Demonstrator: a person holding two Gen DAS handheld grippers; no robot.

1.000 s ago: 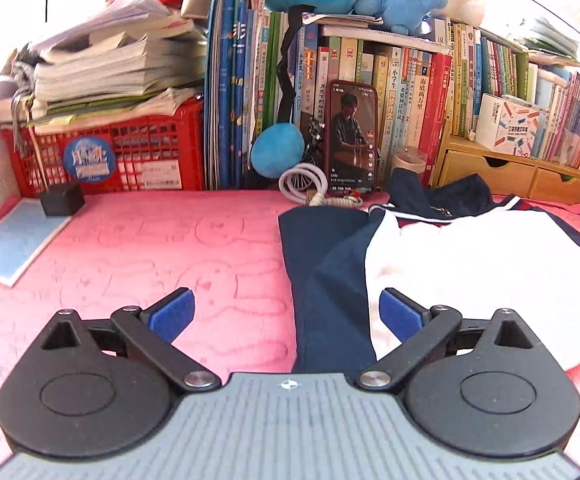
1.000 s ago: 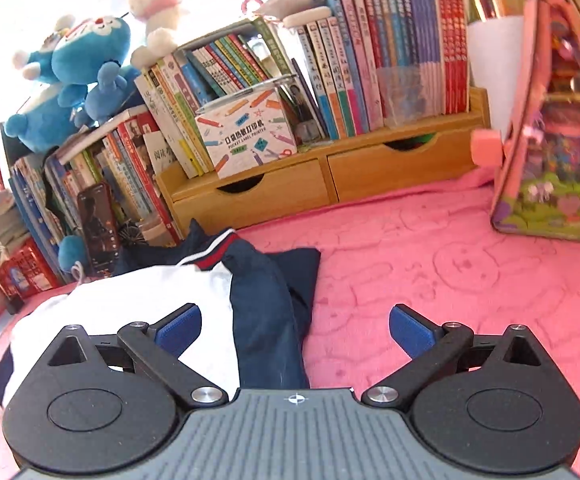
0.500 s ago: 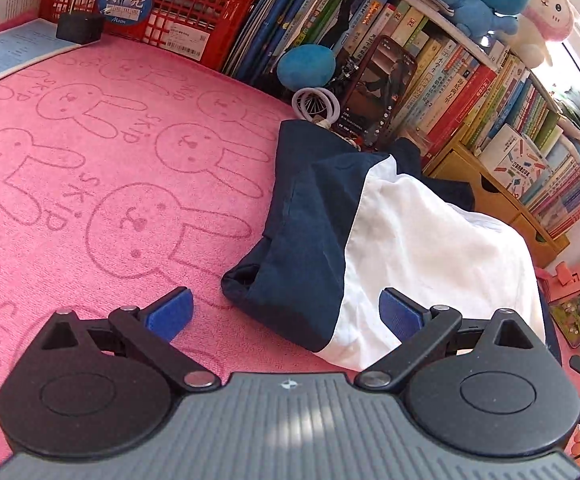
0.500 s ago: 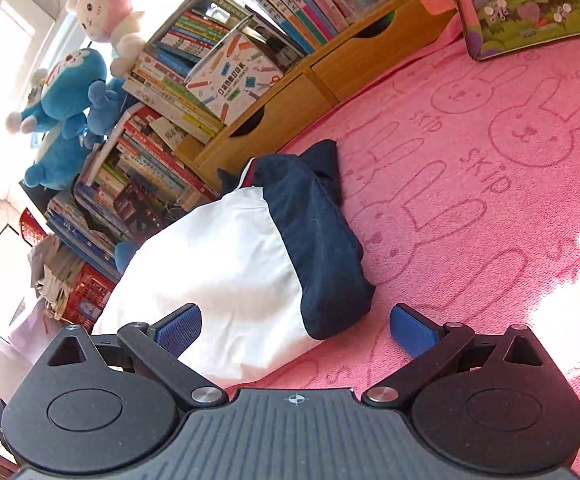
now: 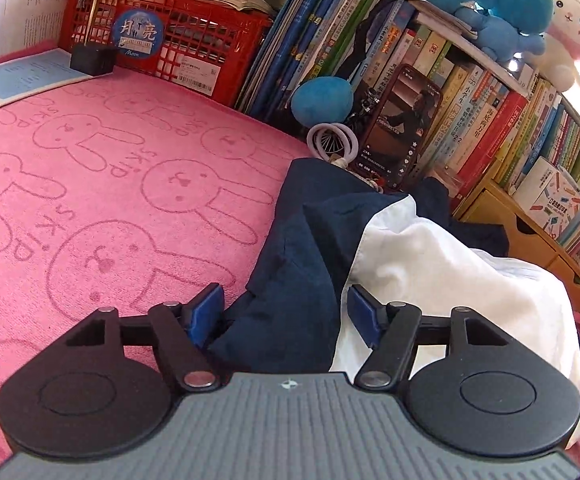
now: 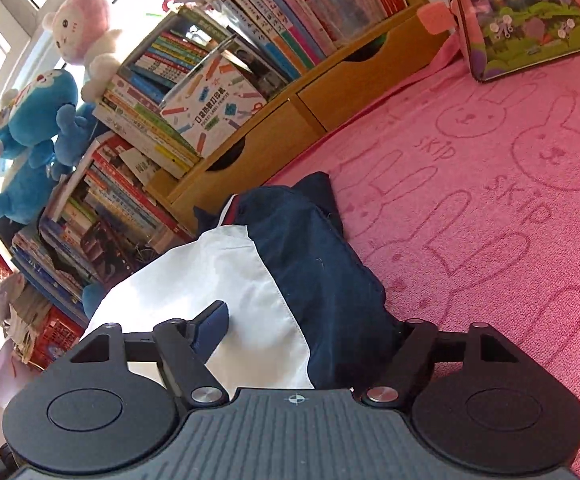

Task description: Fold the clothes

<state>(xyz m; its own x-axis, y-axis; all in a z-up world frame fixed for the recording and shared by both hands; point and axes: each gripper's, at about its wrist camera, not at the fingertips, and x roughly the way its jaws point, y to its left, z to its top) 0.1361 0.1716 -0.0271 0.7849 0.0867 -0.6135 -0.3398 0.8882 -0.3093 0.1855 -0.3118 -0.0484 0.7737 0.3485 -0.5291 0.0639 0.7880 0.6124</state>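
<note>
A navy and white garment [image 5: 429,276] lies on the pink rabbit-print cover [image 5: 110,184]. My left gripper [image 5: 286,312] has come down over its near left corner. Its jaws are closing, with the navy sleeve [image 5: 293,280] bunched between the blue pads [image 5: 206,312]. My right gripper [image 6: 309,332] straddles the garment's near right corner [image 6: 321,280]. Those jaws are closing too: one pad [image 6: 212,328] rests on the white panel, and the other is hidden behind the navy cloth. Neither pair has visibly pinched the fabric flat.
Behind the garment stand rows of books [image 5: 469,92], a propped phone [image 5: 401,120], a red crate [image 5: 178,40] and wooden drawers [image 6: 290,120]. Plush toys [image 6: 38,112] sit on the books. A pink pictured bag [image 6: 529,16] leans at the far right.
Both grippers have sunk toward the cover and rolled, so the garment's near corners now sit between their fingers. Both sets of jaws have narrowed, the left one more visibly.
</note>
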